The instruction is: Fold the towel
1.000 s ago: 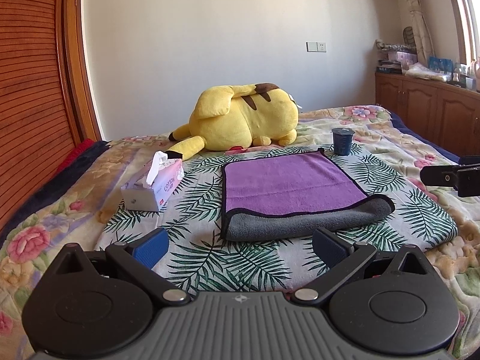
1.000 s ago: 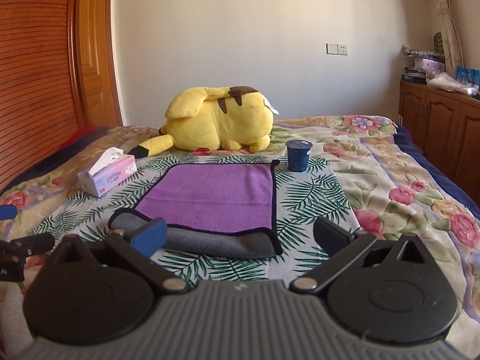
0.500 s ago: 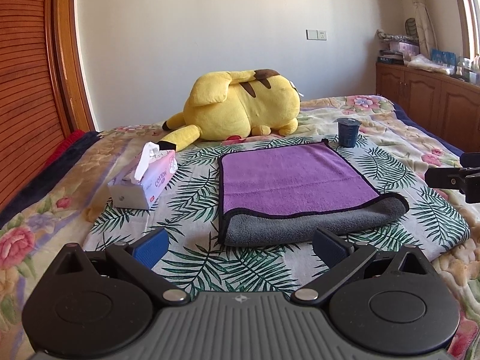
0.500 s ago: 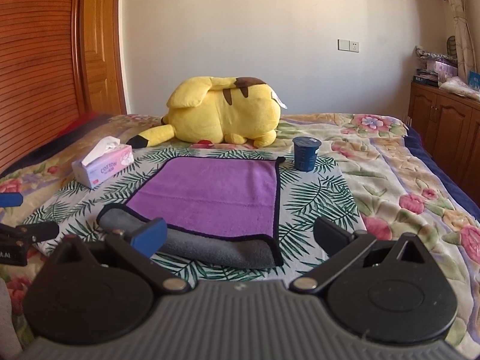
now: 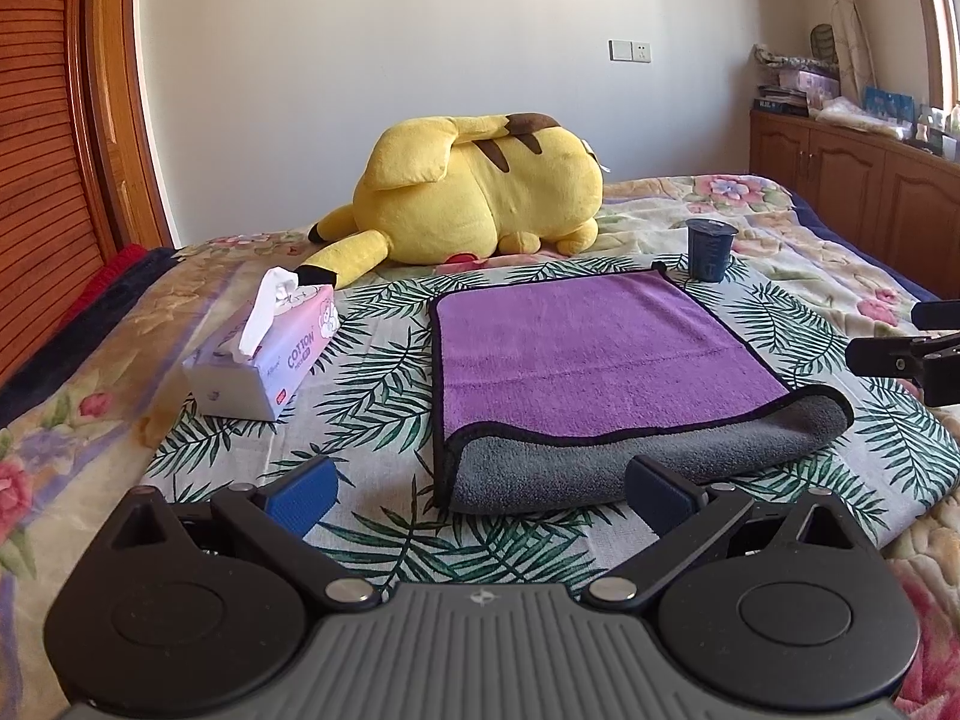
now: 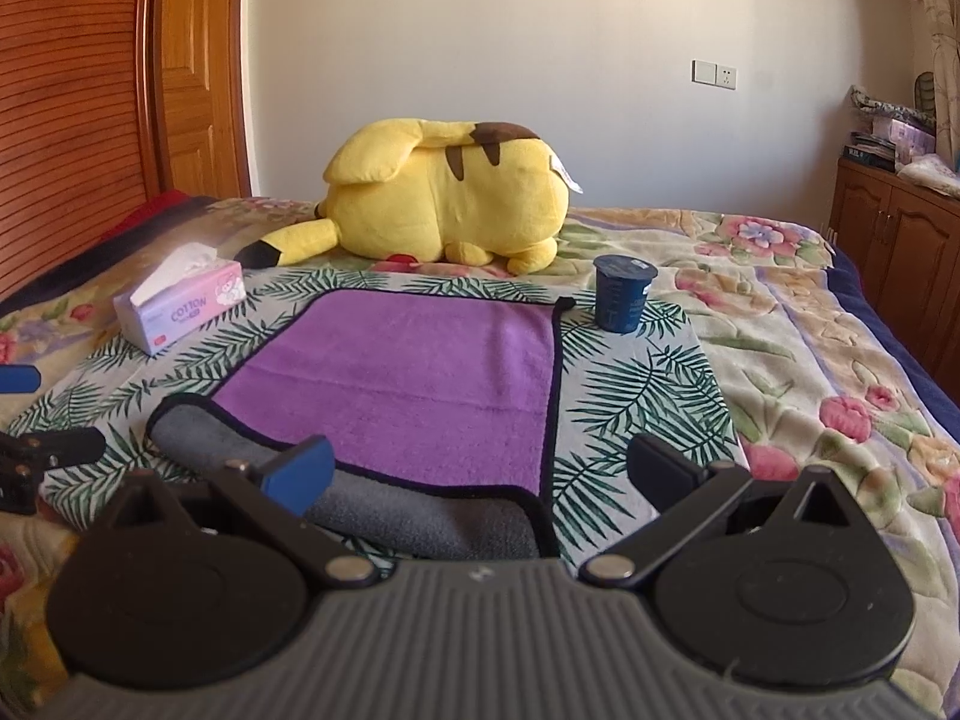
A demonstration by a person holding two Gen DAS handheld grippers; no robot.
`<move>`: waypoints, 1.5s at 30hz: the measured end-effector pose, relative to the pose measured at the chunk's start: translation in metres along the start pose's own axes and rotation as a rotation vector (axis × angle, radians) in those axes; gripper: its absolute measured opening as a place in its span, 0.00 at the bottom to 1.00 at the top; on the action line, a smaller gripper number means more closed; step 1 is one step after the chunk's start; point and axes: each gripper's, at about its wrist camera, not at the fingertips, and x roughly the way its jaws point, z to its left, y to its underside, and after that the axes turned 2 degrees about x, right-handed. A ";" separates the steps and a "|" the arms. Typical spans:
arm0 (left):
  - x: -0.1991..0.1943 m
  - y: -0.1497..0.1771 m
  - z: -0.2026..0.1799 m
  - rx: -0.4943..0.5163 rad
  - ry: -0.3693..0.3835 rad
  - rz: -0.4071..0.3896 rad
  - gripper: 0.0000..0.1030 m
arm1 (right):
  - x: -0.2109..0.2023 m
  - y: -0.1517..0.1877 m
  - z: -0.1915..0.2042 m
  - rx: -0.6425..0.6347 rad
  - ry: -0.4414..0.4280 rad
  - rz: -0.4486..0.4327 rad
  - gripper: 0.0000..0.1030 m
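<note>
Two grippers, both released and holding nothing. Left gripper (image 5: 480, 495) hovers low over the leaf-print cloth (image 5: 372, 396), jaws spread wide, its right pad just in front of the towel's near grey fold — contact cannot be told. Tissue box (image 5: 264, 354) sits at 10 o'clock from it, well apart from the towel. Towel (image 5: 594, 354) lies at 12 o'clock, folded once, purple face up, the grey underside showing as a rolled fold along the near edge. Yellow plush (image 5: 480, 192) rests beyond the towel's far edge. Dark blue cup (image 5: 711, 249) stands upright at 1 o'clock, just past the towel's far right corner. Right gripper (image 6: 480, 471), jaws equally wide, hovers over the towel's near right corner — left pad above the grey fold.
</note>
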 end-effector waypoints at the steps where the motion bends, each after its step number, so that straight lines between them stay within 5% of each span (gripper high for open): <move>1: 0.002 -0.001 0.001 -0.001 -0.001 0.000 0.84 | 0.004 -0.001 0.000 0.000 0.002 0.001 1.00; 14: 0.030 -0.011 0.008 -0.005 0.019 0.011 0.79 | 0.032 0.001 -0.007 0.000 0.010 0.026 1.00; 23: 0.047 -0.015 0.010 -0.003 0.077 0.017 0.56 | 0.036 -0.002 -0.014 0.028 0.014 0.034 0.99; 26: 0.051 -0.017 0.010 0.001 0.092 0.017 0.47 | 0.038 -0.004 -0.015 0.031 -0.002 0.044 0.84; 37: 0.073 -0.018 0.017 0.009 0.105 0.055 0.28 | 0.055 0.001 -0.023 0.055 -0.044 0.119 0.69; 45: 0.093 -0.019 0.029 -0.052 0.111 0.108 0.27 | 0.069 0.009 -0.023 0.049 -0.075 0.193 0.62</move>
